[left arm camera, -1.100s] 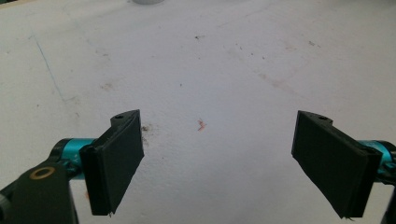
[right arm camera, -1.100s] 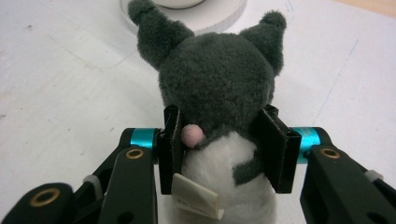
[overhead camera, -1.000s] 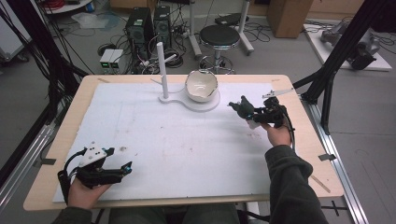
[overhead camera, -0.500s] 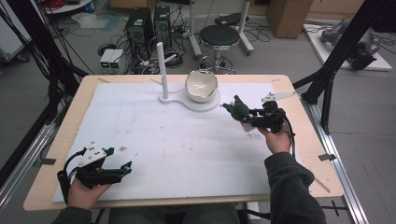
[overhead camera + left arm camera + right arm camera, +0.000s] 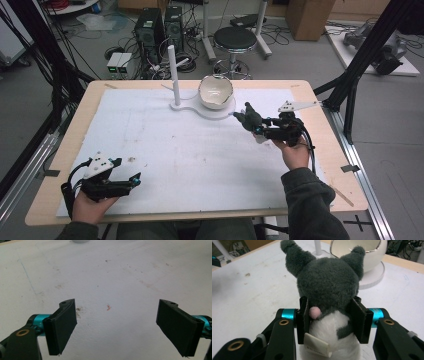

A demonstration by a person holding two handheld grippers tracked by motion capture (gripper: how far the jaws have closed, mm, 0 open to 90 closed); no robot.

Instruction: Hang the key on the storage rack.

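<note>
White-covered desk (image 5: 165, 150): the right gripper (image 5: 245, 119) at centre right has its fingers clamped on the grey plush toy (image 5: 328, 282), lifted just short of the eggshell bowl (image 5: 215, 91); drop-off remains. Left gripper (image 5: 131, 181) idles wide open, lower left.

Each gripper was black, with a grey three-cornered plate on top and a black cable trailing behind. The left gripper (image 5: 117, 327) had flat black pads (image 5: 63, 325) on turquoise cylinders; brass-ringed pivots dotted the right gripper (image 5: 330, 320). The person's right arm wore a dark grey sleeve (image 5: 312, 207).
</note>
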